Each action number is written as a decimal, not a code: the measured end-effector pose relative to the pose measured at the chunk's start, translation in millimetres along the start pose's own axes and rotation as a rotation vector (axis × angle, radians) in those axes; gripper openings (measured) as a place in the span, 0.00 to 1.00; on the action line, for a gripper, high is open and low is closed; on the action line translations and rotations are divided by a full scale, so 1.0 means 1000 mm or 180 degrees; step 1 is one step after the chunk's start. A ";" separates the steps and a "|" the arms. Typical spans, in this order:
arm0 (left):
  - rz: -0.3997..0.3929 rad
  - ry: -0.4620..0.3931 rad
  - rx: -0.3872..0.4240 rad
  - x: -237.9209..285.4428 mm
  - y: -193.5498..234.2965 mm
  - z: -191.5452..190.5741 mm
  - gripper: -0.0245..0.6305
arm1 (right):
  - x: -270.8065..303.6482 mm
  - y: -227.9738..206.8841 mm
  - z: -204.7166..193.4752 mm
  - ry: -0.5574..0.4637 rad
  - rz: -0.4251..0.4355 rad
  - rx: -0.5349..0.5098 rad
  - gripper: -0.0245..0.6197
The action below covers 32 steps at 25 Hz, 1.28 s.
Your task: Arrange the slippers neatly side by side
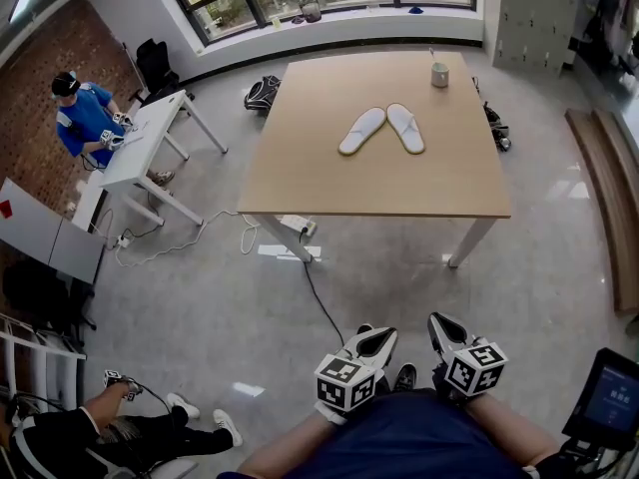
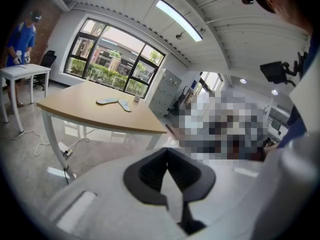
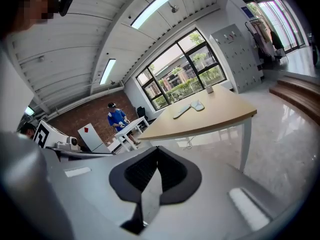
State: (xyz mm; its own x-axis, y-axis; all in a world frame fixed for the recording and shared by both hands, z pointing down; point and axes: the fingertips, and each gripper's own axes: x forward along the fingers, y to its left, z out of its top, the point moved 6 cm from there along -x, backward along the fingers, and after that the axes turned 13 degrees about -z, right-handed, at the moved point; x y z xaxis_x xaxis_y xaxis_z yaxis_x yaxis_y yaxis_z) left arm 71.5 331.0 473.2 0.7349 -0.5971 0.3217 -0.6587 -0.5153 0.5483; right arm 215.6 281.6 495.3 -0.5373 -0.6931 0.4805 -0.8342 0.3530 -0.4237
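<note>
White and flat, the left slipper and the right slipper lie on the wooden table, far ahead of both grippers across open floor. Their far ends nearly meet and their near ends splay apart, so they are not yet parallel. The left gripper and the right gripper are held low, close in front of the person's body. On each the jaws are pressed together at the tips with nothing between them. From this far back I can't be sure of the material, but the slippers look like thin, soft disposable ones: very light, floppy and easy to slide on the smooth tabletop. They would likely bend if lifted by one end. A pinch across the strap over the toes, or on the sole's edge near its middle, should hold best, one slipper per gripper. A pale cup stands beyond the slippers, towards the right gripper's side.
</note>
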 end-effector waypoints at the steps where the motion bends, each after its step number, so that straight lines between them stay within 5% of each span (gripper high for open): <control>1: -0.0018 -0.0002 0.0000 0.002 0.006 0.004 0.04 | 0.006 0.000 0.004 -0.0006 -0.0017 0.0000 0.05; 21: -0.0336 -0.0025 -0.0158 0.003 0.164 0.095 0.04 | 0.149 0.048 0.067 -0.0050 -0.0332 -0.0134 0.05; 32: -0.0477 0.0110 -0.0265 0.012 0.203 0.112 0.04 | 0.183 0.054 0.078 -0.0013 -0.0487 -0.0114 0.05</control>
State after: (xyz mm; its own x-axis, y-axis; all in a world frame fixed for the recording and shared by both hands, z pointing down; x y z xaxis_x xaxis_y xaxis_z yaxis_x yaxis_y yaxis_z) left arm -71.2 150.4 502.0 0.8299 -0.4952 0.2570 -0.5267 -0.5435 0.6536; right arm 82.4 124.8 500.5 -0.4032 -0.7430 0.5342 -0.9102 0.2652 -0.3182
